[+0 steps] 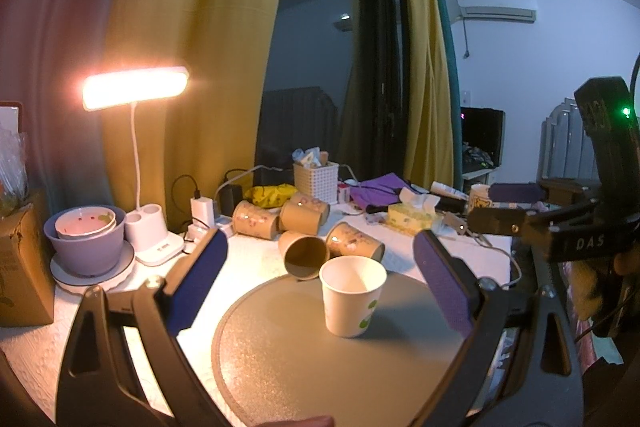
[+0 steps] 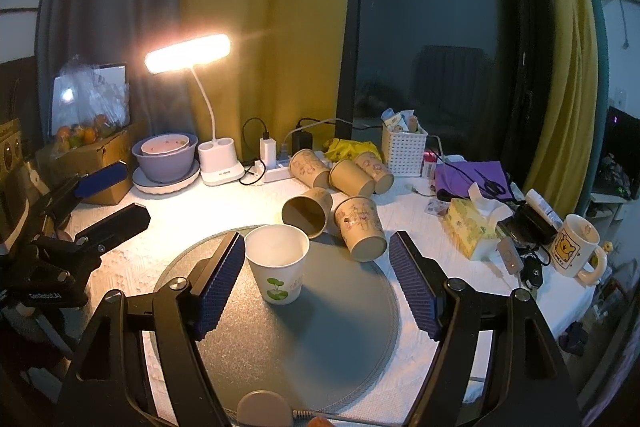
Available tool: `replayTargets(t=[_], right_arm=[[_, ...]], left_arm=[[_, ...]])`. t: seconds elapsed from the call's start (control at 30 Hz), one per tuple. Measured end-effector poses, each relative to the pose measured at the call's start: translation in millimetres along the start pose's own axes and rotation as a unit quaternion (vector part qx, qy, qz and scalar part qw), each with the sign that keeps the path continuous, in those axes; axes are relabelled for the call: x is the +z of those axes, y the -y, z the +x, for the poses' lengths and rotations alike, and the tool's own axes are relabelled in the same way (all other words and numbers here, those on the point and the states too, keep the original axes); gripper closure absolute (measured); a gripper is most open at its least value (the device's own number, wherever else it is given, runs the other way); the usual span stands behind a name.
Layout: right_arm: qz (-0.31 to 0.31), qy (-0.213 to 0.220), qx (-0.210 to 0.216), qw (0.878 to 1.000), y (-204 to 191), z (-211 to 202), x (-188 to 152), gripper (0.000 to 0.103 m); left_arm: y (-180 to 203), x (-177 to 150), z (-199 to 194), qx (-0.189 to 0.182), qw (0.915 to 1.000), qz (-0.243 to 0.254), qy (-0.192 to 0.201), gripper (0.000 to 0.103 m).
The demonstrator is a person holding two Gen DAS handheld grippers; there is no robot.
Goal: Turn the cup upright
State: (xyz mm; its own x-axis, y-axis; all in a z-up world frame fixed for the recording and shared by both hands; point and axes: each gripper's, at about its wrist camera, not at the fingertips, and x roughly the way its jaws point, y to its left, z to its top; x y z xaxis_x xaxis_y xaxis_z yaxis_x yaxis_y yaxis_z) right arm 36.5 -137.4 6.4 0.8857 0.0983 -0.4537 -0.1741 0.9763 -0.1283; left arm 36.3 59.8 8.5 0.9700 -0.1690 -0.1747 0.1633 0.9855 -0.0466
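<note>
A white paper cup (image 1: 352,297) with a green leaf print stands upright, mouth up, on a round grey mat (image 1: 288,355). It also shows in the right wrist view (image 2: 278,269) on the mat (image 2: 320,339). My left gripper (image 1: 320,287) is open and empty, with the cup standing between and beyond its blue pads. My right gripper (image 2: 316,283) is open and empty, and the cup stands close to its left pad (image 2: 222,285). The right gripper shows at the right edge of the left wrist view (image 1: 508,223). The left gripper shows at the left edge of the right wrist view (image 2: 108,195).
Several brown paper cups (image 2: 360,227) lie on their sides behind the mat. A lit desk lamp (image 2: 188,55), stacked bowls (image 2: 166,155), a white basket (image 2: 404,149), a tissue box (image 2: 472,227) and a bear mug (image 2: 574,251) crowd the back and right of the table.
</note>
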Motion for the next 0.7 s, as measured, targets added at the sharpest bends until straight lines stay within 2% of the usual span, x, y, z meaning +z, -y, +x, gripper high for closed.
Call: replayTargets(t=[0.7], right_arm=[[0.001,-0.001,0.000,1.000,0.6,0.6,-0.1,0.025]], left_arm=[[0.0,-1.1,0.8,0.000,1.0000,0.001,-0.001,0.008]])
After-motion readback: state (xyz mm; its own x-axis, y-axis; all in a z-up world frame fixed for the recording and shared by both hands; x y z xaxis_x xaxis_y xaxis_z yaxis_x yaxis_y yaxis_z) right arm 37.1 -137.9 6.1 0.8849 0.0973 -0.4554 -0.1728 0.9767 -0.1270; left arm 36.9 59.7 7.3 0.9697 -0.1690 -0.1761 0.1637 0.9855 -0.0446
